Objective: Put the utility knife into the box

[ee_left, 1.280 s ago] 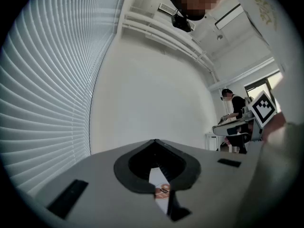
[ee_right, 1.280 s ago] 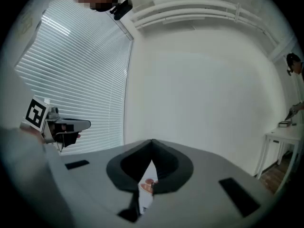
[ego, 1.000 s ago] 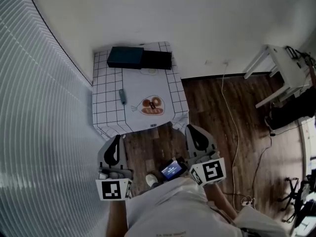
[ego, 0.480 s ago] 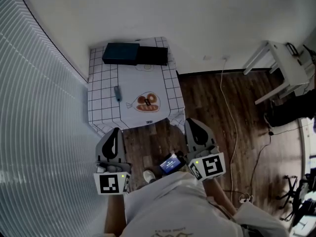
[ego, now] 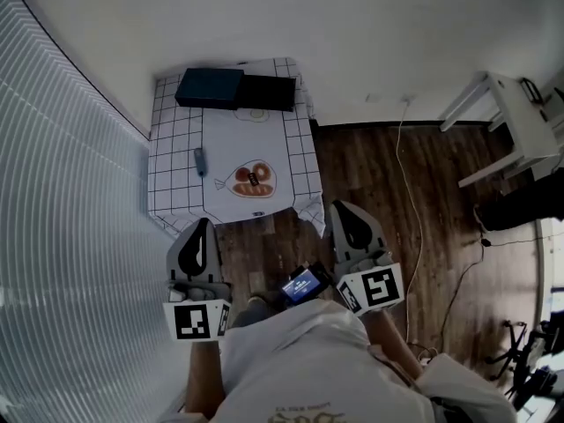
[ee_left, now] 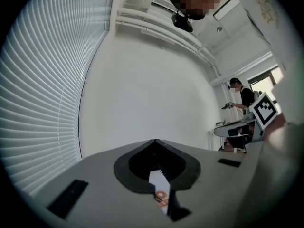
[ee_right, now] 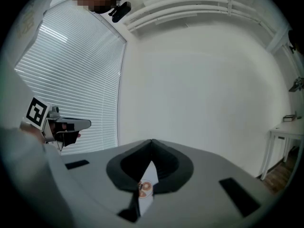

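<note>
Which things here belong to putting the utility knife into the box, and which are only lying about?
For the job:
- utility knife on the checked table
- dark blue box and black box at its far edge; I cannot tell which is meant
- left gripper and right gripper, both shut and empty

Lying about:
- fish-shaped picture on the cloth
- white desk

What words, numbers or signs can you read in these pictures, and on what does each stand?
No text can be read.
The dark label on the tablecloth: too small.
The lit screen at the person's waist: blurred.
The print on the white shirt: blurred.
The cubes of the left tool and right tool: code patterns, no letters.
</note>
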Motion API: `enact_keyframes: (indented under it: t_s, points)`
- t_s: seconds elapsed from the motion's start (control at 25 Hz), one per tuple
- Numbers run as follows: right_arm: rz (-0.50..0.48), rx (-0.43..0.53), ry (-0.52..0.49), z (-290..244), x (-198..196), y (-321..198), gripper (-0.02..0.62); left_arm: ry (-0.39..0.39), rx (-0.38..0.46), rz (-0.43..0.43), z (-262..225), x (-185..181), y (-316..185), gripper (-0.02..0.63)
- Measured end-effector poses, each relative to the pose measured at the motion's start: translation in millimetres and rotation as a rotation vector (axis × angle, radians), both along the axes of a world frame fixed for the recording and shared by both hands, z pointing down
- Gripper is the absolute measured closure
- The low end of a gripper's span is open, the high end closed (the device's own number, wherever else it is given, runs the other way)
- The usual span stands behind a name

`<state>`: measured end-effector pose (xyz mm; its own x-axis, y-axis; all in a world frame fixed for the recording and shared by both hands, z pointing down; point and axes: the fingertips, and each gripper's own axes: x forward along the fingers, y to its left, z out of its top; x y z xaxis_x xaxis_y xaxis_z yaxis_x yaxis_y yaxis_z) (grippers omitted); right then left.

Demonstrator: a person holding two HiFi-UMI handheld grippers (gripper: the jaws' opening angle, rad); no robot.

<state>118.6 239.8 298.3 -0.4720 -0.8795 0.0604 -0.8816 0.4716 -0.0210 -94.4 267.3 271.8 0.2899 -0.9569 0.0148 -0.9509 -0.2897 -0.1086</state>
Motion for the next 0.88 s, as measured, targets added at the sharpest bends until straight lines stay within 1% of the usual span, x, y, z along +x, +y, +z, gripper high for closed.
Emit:
enact_keyframes:
  t_s: [0.24, 0.48, 0.68, 0.88]
  points:
    - [-0.015, -0.015, 0.009, 7.8, 13.7, -13.6, 0.589, 0.003, -0.022, -0.010, 9.9, 13.7, -12.0, 0.598]
    - [0.006, -0.045, 0.023, 17.6, 24.9, -31.8, 0.589, 0.014, -0.035, 0.004, 14.4, 19.3, -32.4, 0.598]
    - [0.027, -0.070, 0.032, 28.5, 20.5, -52.2, 0.589, 0.024, -0.053, 0.020, 26.0, 12.4, -60.4, 0.598]
    - [0.044, -0.093, 0.047, 35.7, 7.0, -80.1, 0.589, 0.030, -0.061, 0.052, 32.4, 3.6, -100.0, 0.598]
